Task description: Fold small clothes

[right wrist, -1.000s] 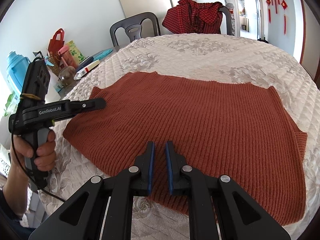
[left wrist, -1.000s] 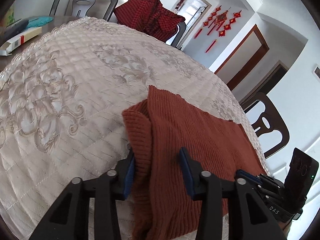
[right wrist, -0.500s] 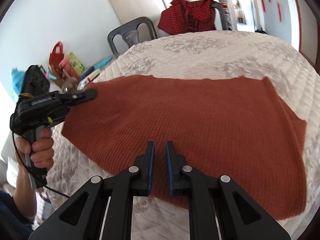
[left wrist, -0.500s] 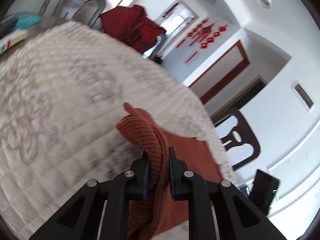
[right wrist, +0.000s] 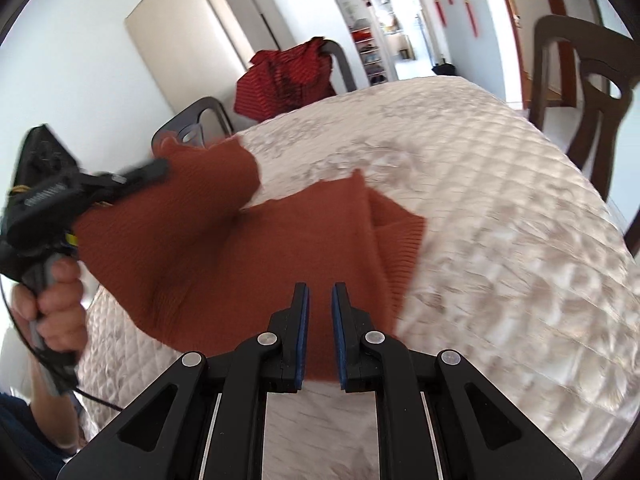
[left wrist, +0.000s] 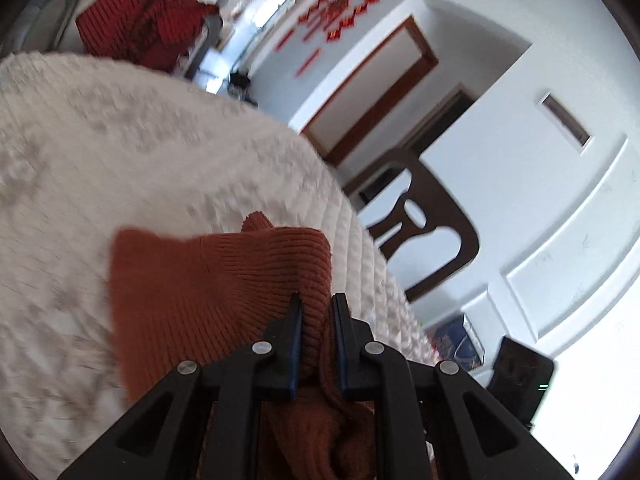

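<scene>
A rust-brown knitted garment [right wrist: 248, 240] lies on the quilted white table cover [right wrist: 500, 208]. My left gripper [left wrist: 316, 312] is shut on a bunched edge of the garment [left wrist: 208, 280] and holds it lifted above the table. In the right wrist view the left gripper [right wrist: 132, 178] carries that edge up and over the rest of the garment. My right gripper [right wrist: 319, 304] has its jaws nearly closed, a narrow gap between the pads, at the garment's near edge; whether cloth is pinched is not clear.
A red checked garment [right wrist: 284, 76] hangs on a grey chair [right wrist: 192, 120] at the far side. A dark wooden chair [right wrist: 580, 92] stands at the right edge of the table, also in the left wrist view [left wrist: 424, 228].
My left gripper closed on the garment's left edge, lifted it and swung it over toward the right. The right gripper stayed at the near edge with its jaws as before.
</scene>
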A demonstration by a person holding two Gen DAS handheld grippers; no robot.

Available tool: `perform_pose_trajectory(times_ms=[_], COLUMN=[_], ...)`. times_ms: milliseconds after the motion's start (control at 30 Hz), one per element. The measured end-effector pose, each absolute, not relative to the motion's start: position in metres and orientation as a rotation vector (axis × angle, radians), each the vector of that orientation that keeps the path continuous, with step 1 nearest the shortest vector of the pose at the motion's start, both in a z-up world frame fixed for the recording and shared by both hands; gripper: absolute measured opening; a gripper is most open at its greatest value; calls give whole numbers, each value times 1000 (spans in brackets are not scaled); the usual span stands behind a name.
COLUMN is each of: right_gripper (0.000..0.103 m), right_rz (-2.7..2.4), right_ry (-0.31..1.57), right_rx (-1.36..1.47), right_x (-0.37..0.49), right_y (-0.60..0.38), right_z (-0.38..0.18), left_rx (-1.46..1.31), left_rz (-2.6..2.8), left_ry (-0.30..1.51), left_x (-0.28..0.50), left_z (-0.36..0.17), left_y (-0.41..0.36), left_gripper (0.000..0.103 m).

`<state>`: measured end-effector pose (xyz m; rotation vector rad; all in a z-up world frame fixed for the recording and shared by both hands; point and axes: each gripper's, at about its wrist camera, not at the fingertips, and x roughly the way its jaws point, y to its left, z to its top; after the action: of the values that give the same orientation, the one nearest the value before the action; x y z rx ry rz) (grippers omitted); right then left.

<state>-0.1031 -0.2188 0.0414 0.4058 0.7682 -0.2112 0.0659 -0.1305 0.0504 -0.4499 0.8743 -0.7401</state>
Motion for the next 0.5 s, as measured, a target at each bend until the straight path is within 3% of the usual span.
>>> perform_pose_trajectory(times_ms=[133, 233, 267, 300, 400, 500], right_gripper=[11, 12, 12, 16, 38, 41], right_rz=[-215, -210, -207, -201, -160, -99], right_ry=[773, 768, 762, 755, 729, 696], right_rx=[415, 414, 415, 419, 460, 534], right_x=[-110, -114, -115, -117, -120, -118], right_y=[-221, -221, -222, -223, -226, -228], right_z=[40, 41, 42, 43, 46, 47], left_rx=[-410, -425, -428, -427, -393, -315], left_rz=[-758, -805, -819, -826, -795, -702], left_ry=[965, 920, 890, 856, 763, 718], left_x=[69, 61, 58, 53, 44, 41], left_z=[22, 34, 42, 50, 66, 71], left_y=[-161, -160, -156, -151, -128, -112], left_gripper=[16, 22, 28, 35, 37, 37])
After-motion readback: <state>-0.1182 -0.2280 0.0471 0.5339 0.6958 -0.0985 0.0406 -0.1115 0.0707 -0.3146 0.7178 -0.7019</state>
